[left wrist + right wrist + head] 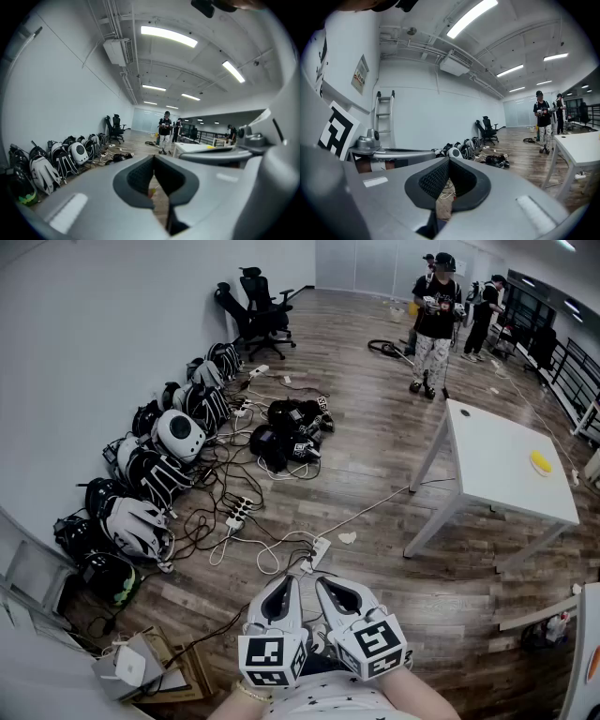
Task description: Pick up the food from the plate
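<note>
The left tool (284, 585) and the right tool (330, 585) are held side by side over the floor (375, 442), both closed with nothing gripped. A yellow item (541, 462) is seen on the white worktop (497, 465), well apart from them.

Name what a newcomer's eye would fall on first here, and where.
A row of backpacks lines the left wall, with tangled cables on the floor beside them. At right stands a white table bearing one yellow thing; a person in black stands at the far end. The left gripper and right gripper, both shut and empty, sit side by side at bottom centre.
</note>
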The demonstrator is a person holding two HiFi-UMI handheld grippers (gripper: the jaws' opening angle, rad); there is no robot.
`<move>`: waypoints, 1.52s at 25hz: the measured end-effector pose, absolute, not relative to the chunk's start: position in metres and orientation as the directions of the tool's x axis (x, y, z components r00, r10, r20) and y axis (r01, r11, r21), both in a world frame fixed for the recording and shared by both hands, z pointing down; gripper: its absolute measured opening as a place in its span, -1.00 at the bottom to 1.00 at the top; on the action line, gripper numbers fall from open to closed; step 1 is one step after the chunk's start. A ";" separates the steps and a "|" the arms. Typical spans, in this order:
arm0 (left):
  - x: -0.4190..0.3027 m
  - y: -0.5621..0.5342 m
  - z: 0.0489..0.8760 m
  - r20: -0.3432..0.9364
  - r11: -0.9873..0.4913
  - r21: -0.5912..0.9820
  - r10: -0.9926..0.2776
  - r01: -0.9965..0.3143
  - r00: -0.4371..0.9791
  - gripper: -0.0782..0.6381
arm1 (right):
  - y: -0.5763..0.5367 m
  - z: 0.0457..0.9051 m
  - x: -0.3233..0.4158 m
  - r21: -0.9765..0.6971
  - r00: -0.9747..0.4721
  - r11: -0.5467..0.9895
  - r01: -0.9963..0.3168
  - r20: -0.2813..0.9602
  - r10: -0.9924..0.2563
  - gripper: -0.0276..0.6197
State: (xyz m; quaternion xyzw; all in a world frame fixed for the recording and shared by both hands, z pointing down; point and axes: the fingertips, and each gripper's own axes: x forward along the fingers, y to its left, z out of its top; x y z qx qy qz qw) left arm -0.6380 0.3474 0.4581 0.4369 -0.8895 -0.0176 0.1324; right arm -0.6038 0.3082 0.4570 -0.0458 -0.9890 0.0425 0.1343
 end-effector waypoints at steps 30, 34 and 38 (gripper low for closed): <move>-0.336 0.003 0.437 0.217 -0.436 0.123 -0.865 -0.892 0.453 -0.76 | 0.016 0.441 -0.278 -0.105 -0.463 0.452 -0.886 0.252 -0.850 -0.91; -0.260 -0.046 0.442 0.226 -0.563 0.143 -0.782 -0.814 0.581 -0.76 | -0.024 0.442 -0.204 -0.085 -0.323 0.312 -0.946 0.270 -0.907 -0.91; -0.179 -0.086 0.434 0.221 -0.667 0.156 -0.696 -0.729 0.684 -0.76 | -0.057 0.440 -0.123 -0.066 -0.184 0.172 -0.983 0.288 -0.940 -0.92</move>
